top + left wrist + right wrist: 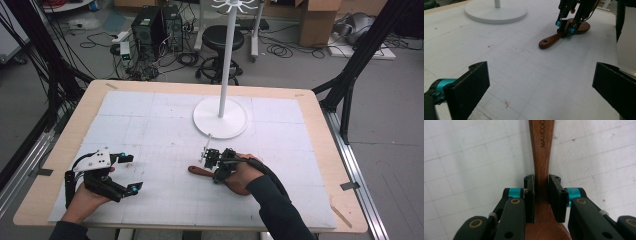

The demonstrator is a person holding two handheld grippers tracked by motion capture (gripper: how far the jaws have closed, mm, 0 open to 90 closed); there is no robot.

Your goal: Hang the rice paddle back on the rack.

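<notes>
A brown wooden spoon (196, 171) lies flat on the white gridded mat (150, 125), its handle pointing left. My right gripper (218, 175) points down onto it and is shut on the narrow neck of the handle. In the right gripper view the two black pads press both sides of the spoon (541, 150), which bears the print MAXCOOK, with the right gripper (541, 182) centred on it. My left gripper (134, 172) rests at the mat's left front, open and with nothing between its jaws. The left gripper view looks between the wide jaws of the left gripper (540, 85) toward the spoon (549, 42) and the right gripper (565, 31).
A white stand with a round base (220, 122) and a tall thin pole (227, 50) rises at the back middle of the mat, just beyond the right gripper. The wooden table's rim (330, 150) frames the mat. A stool, computers and cables sit on the floor behind.
</notes>
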